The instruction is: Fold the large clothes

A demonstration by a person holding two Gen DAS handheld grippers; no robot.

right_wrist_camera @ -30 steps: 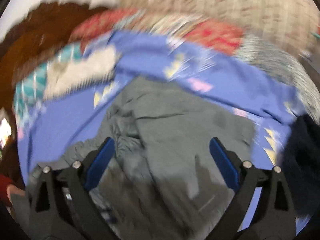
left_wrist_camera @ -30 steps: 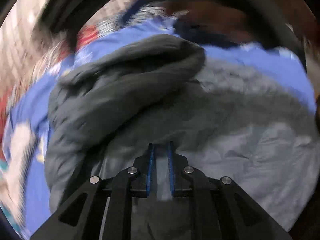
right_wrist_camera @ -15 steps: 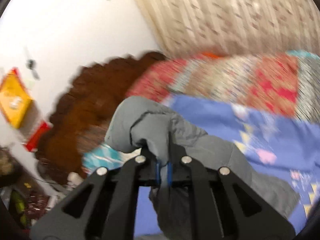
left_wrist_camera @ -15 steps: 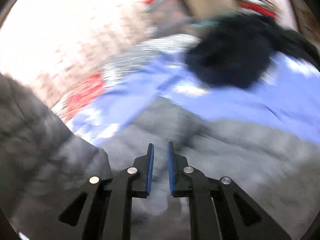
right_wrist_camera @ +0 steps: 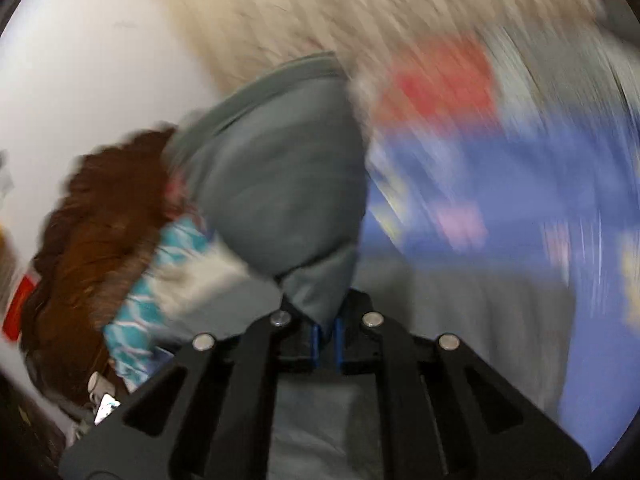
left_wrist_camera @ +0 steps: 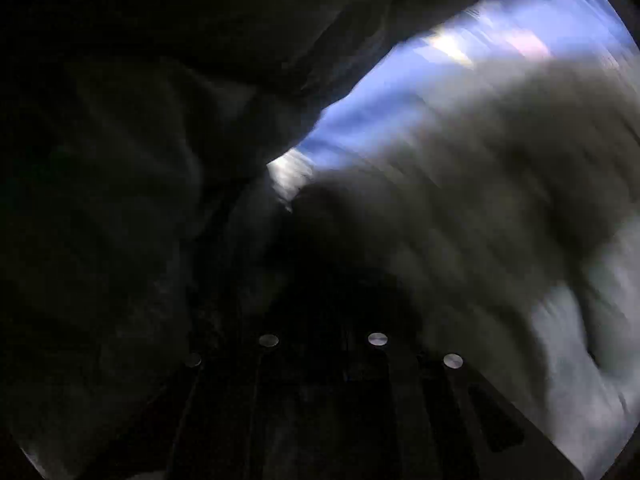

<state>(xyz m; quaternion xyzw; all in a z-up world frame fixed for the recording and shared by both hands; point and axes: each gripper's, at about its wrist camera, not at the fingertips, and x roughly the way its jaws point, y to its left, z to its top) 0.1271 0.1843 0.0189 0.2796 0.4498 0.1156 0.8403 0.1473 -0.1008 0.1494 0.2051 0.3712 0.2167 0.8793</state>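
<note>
Currently, my right gripper has its jaws drawn narrow, with a fold of the grey garment pinched between the blue pads. From the pinch point the cloth rises toward 12 o'clock as a bunched, rounded mass, with a seamed edge showing along its top toward 11 o'clock. More of the same grey cloth lies under the gripper frame toward 6 o'clock and spreads toward 3 o'clock.

Beyond the garment, at 2 to 3 o'clock, lies a blue patterned bedsheet, blurred. A brown furry blanket sits at 9 o'clock, with a teal-and-white patterned cloth just beside it toward 8 o'clock. A white wall occupies 10 o'clock; a beige curtain occupies 12 o'clock.

My left gripper sits in deep shadow beneath draped grey cloth. Only its four bolt heads are distinct at 6 o'clock; I cannot tell how its jaws stand. Dark folds fill the left wrist view from 7 to 12 o'clock, blurred lighter grey cloth fills 3 to 5 o'clock, and the sheet shows at 1 o'clock.
</note>
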